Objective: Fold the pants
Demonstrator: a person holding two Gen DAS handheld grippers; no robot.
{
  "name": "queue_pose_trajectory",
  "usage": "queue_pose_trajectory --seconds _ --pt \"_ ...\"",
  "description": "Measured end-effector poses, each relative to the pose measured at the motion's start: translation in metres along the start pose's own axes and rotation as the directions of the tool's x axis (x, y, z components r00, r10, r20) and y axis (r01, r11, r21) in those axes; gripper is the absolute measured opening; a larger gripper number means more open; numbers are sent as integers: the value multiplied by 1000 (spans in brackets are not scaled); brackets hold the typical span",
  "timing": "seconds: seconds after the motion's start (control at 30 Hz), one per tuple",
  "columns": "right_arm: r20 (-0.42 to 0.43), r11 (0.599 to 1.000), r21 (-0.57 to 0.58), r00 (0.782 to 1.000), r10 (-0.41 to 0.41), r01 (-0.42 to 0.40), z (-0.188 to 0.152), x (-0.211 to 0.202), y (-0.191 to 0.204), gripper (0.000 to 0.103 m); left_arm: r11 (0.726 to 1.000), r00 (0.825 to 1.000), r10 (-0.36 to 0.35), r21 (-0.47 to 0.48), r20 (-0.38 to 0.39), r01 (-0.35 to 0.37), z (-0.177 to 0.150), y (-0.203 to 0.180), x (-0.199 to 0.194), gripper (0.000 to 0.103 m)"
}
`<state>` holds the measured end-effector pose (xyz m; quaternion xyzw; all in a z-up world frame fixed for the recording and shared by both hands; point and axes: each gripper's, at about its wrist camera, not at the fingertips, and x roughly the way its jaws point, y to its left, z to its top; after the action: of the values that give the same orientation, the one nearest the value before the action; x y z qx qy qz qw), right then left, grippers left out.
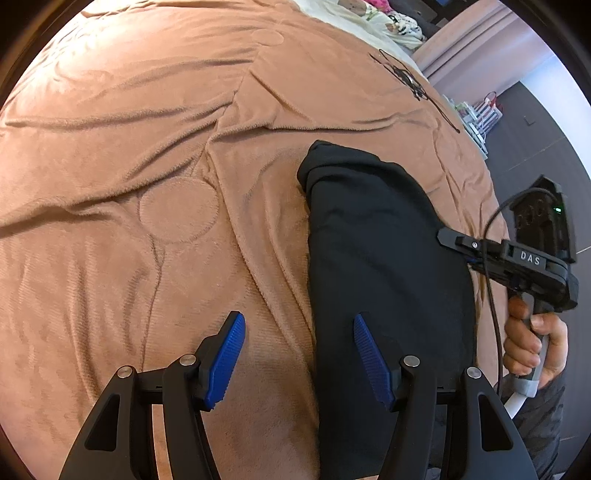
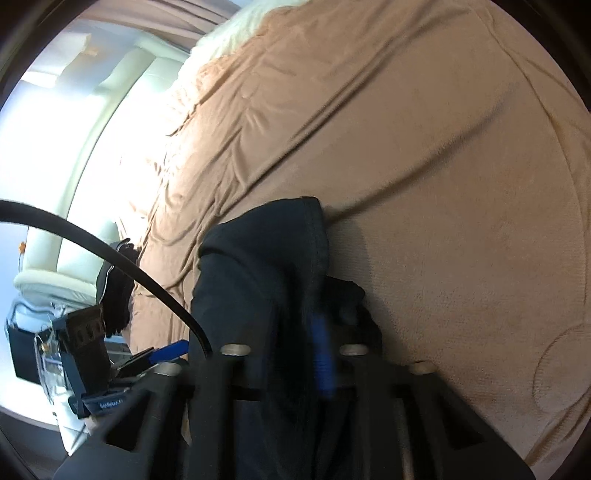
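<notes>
Black pants (image 1: 384,258) lie folded lengthwise on the tan blanket (image 1: 147,184), running from near me toward the middle of the bed. My left gripper (image 1: 299,354) is open, low over the near end; its right finger is over the pants and its left finger over the blanket. My right gripper (image 1: 448,236) comes in from the right with its tip on the pants' right edge. In the right wrist view the pants (image 2: 266,280) are bunched between its blurred blue-padded fingers (image 2: 323,354), which are closed on the cloth.
The blanket (image 2: 424,184) is wrinkled and covers the whole bed. A white patterned pillow (image 1: 369,14) lies at the far end. A rack with small items (image 1: 476,118) stands on the dark floor beside the bed. A bright window (image 2: 55,129) is on the right gripper's left.
</notes>
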<state>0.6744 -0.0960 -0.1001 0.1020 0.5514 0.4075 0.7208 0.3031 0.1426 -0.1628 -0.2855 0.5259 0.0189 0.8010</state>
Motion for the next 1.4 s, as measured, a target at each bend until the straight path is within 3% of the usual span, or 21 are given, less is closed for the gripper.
queue_pose_trajectory --seconds 0.23,0.37,0.6,0.73,0.8,0.87,0.97,1.4 --pt "118 999 3 992 -54 54 -25 -39 9 1 1000 1000 -23 14 -4 23 -2 -9 -1 63" --pt "164 992 31 979 -124 120 -48 -52 7 1 999 999 -41 26 -26 42 -10 -15 3 63" --pt "150 985 54 974 -167 161 -71 -36 -1 2 998 997 -57 27 -57 58 -27 -17 6 52" --pt "166 991 38 977 -131 126 -80 -49 7 4 997 996 -59 43 -70 62 -35 -20 2 50" --pt "169 991 31 977 -130 127 -85 -56 8 11 997 995 -62 46 -75 66 -38 -21 1 50" --pt "165 993 30 979 -121 117 -94 -62 8 36 996 995 -65 50 -77 69 -42 -23 -1 50" --pt "180 995 23 979 -101 98 -110 -79 3 50 996 994 -64 51 -84 69 -48 -24 -2 50" --pt "89 997 53 994 -63 59 -155 -73 -14 52 994 991 -66 78 -115 75 -73 -32 -2 47"
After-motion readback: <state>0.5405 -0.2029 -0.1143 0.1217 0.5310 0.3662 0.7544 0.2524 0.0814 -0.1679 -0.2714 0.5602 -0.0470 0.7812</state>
